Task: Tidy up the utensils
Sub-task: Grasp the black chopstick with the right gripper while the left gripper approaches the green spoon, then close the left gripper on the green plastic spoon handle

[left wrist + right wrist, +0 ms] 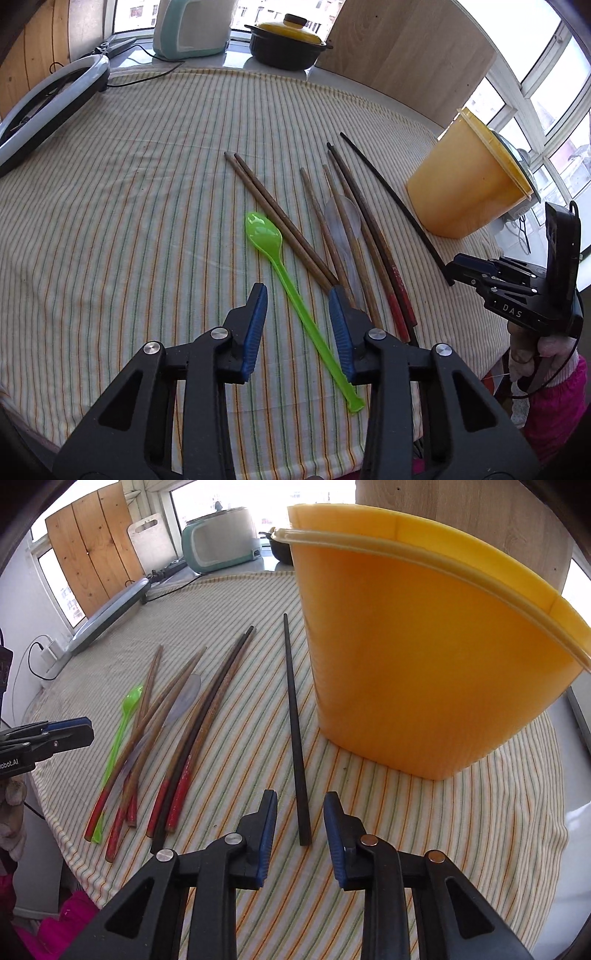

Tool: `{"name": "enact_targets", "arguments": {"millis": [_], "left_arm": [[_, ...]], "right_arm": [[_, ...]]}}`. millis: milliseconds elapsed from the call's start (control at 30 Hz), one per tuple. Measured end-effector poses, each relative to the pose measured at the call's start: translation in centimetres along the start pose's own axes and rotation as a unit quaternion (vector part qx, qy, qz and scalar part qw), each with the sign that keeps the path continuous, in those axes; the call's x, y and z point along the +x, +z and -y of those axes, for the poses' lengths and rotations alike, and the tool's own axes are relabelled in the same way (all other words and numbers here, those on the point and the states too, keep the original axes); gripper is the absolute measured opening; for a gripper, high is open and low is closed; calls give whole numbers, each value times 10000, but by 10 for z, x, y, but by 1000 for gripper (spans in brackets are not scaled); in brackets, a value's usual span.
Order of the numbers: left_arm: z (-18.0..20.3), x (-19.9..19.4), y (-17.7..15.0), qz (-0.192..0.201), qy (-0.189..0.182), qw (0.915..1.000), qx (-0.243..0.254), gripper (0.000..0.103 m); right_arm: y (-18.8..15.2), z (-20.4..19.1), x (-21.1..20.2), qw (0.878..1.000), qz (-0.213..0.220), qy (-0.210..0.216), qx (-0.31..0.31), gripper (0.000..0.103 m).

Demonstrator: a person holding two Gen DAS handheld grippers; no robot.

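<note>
Bright daylight from blown-out windows point(546, 92); sharp pictures, fisheye-bent edges.

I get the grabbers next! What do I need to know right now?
Left tool: open, the green spoon handle lies between its pads, not gripped.
Right tool: open around the end of the black chopstick, not gripped.
The other chopsticks and a clear spoon lie in a loose pile on the striped cloth.
The yellow tub stands beside the black chopstick.
Done: nothing looks sorted yet.
Left: everything on the cloth, probably into the tub.
</note>
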State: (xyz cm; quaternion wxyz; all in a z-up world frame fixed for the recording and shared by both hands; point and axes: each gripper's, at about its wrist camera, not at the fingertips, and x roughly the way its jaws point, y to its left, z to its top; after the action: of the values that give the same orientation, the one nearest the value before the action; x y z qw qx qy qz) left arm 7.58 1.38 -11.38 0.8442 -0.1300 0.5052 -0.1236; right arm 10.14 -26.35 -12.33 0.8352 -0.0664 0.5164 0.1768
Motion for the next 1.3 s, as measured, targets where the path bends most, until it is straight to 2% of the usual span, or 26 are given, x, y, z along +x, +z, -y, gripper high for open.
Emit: {"name": "enact_targets", "arguments": {"millis": [67, 333, 467, 500, 567, 700, 867, 1067, 1200, 1233, 1300], "left_arm": [[-1, 4, 1, -39, -33, 10000, 2, 30], [0, 13, 3, -98, -6, 9999, 64, 29], [-2, 20, 6, -128, 36, 9999, 69, 29], [-2, 22, 7, -142, 46, 9999, 64, 29], [-4, 26, 8, -172, 81, 9998, 55, 21], [-4, 33, 11, -172, 193, 9996, 102, 15], [-6, 37, 14, -13, 233, 9996, 185, 7], [-17, 35, 18, 93, 336, 9991, 238, 4], [-25, 33, 18, -5, 140, 9999, 75, 4], [-26, 32, 17, -51, 57, 10000, 21, 5], [-27, 33, 19, -189, -47, 9998, -66, 14]], "right_arm": [[1, 2, 3, 10000, -48, 10, 69, 25], [0, -1, 14, 9995, -280, 86, 109, 15], [1, -5, 16, 9992, -343, 101, 150, 6], [1, -5, 16, 9991, -367, 133, 183, 5], [0, -9, 16, 9986, -426, 238, 220, 5], [-4, -19, 15, 9981, -511, 299, 170, 5], [-12, -30, 13, 9968, -594, 484, 226, 5], [-14, -40, 14, 9958, -661, 586, 251, 5], [-10, -45, 15, 9960, -737, 496, 95, 8], [-9, -45, 15, 9958, -757, 514, 81, 12], [-2, -47, 16, 9962, -753, 435, 11, 14]]}}
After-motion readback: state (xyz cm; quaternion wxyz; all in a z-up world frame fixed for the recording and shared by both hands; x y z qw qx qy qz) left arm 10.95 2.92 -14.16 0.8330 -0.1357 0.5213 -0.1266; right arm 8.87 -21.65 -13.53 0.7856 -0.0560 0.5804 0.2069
